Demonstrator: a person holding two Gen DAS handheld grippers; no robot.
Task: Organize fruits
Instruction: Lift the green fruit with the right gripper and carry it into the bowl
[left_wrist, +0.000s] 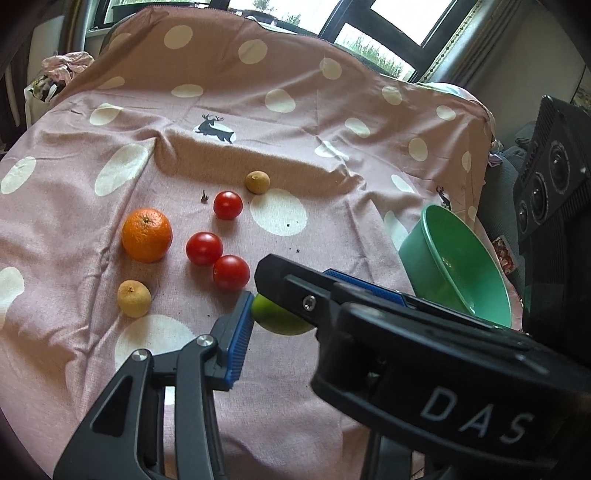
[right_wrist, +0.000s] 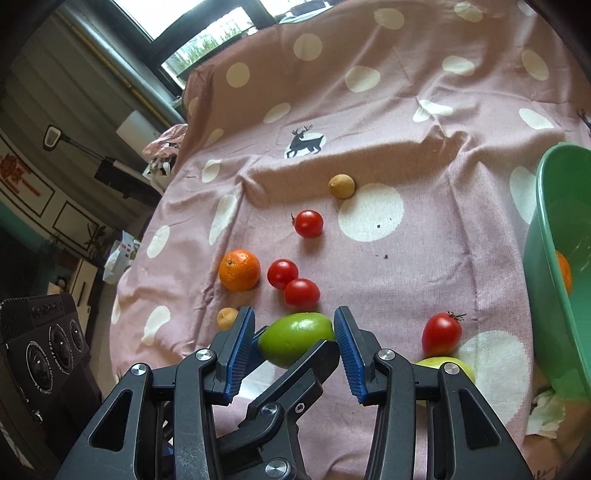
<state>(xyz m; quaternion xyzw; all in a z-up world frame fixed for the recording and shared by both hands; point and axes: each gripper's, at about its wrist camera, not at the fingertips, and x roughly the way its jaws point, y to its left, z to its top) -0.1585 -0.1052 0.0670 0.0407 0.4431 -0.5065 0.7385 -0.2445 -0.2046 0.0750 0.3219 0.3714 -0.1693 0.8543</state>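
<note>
Gripping: left gripper (left_wrist: 284, 314) and right gripper (right_wrist: 294, 317), both partly closed, clamp one smooth round green fruit (right_wrist: 295, 339).
Purpose: probably transfer to the green plastic bowl (right_wrist: 543, 206).

Orange (left_wrist: 147, 235) left of two touching tomatoes (left_wrist: 204, 248); third tomato (left_wrist: 228, 205) farther. Bowl (left_wrist: 436, 236) right, tilted, on cloth (left_wrist: 332, 206). Second orange (right_wrist: 564, 271) in bowl.

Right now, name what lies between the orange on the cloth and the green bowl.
Two red tomatoes next to the orange, then bare cloth up to the bowl, seen in the right wrist view.
</note>
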